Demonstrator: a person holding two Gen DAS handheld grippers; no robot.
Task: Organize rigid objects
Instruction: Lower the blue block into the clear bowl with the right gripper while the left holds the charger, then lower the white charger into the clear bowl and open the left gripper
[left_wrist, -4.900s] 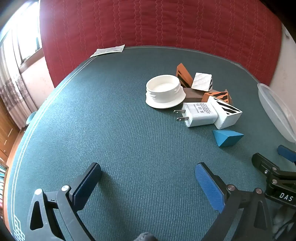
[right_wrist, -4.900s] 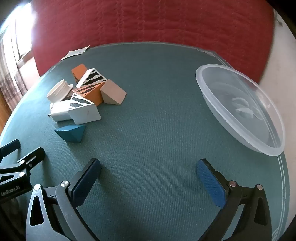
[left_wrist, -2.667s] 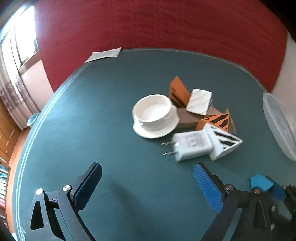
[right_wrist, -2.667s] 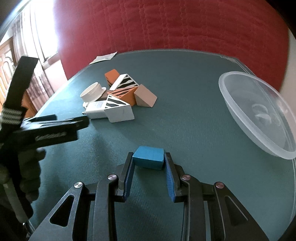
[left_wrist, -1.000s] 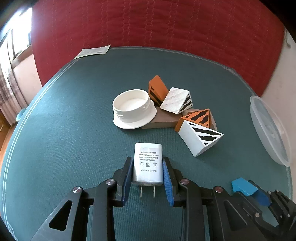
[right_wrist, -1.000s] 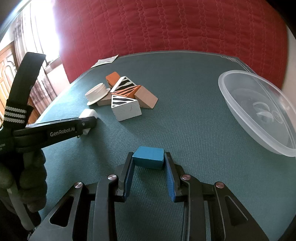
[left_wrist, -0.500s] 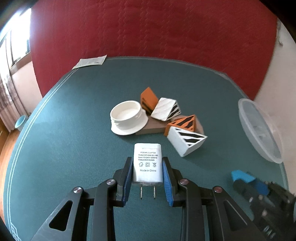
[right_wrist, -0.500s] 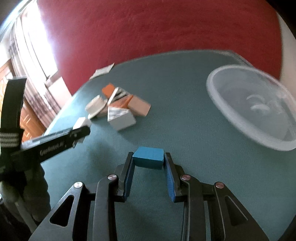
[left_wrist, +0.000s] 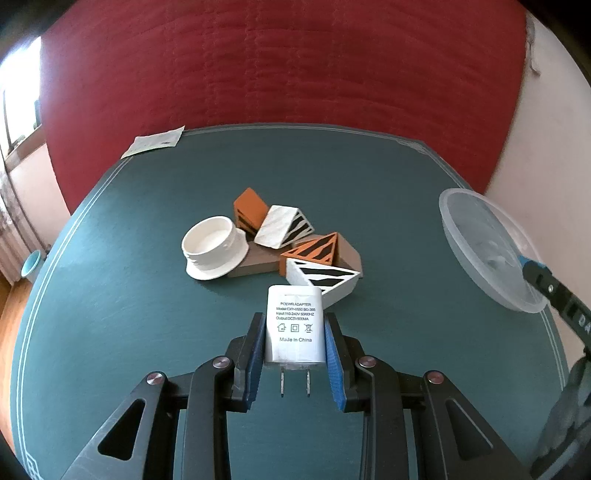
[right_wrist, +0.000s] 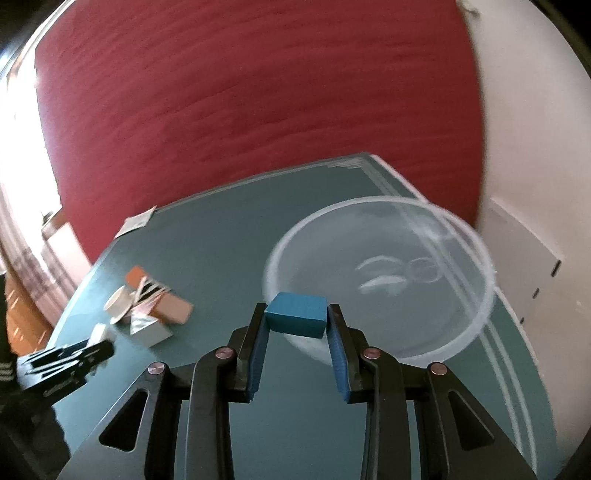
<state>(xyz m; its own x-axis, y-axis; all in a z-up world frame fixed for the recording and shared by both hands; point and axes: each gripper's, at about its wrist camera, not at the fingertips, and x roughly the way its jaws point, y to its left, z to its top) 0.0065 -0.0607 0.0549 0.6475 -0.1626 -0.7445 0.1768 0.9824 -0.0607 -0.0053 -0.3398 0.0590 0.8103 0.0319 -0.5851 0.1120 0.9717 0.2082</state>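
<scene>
My left gripper (left_wrist: 294, 325) is shut on a white power adapter (left_wrist: 294, 328), held above the green table (left_wrist: 110, 314) with its prongs toward the camera. My right gripper (right_wrist: 296, 315) is shut on a blue block (right_wrist: 297, 314) and hangs at the near rim of a clear plastic bowl (right_wrist: 461, 332). That bowl (left_wrist: 480, 258) shows at the right of the left wrist view, with the right gripper's finger (left_wrist: 543, 280) over it. A pile stays mid-table: a white round lid (left_wrist: 214, 251), an orange wedge (left_wrist: 249, 206), striped white wedges (left_wrist: 280, 229) and a tan block (left_wrist: 258, 260).
A paper slip (left_wrist: 155, 144) lies at the table's far left edge. A red quilted wall (left_wrist: 277, 74) stands behind the table. A white panel (right_wrist: 524, 251) is beside the bowl on the right. The right wrist view is motion-blurred.
The right gripper swung right and up with the blue block, bringing the bowl ahead of it. The left gripper rose slightly with the adapter, and the pile looks farther.
</scene>
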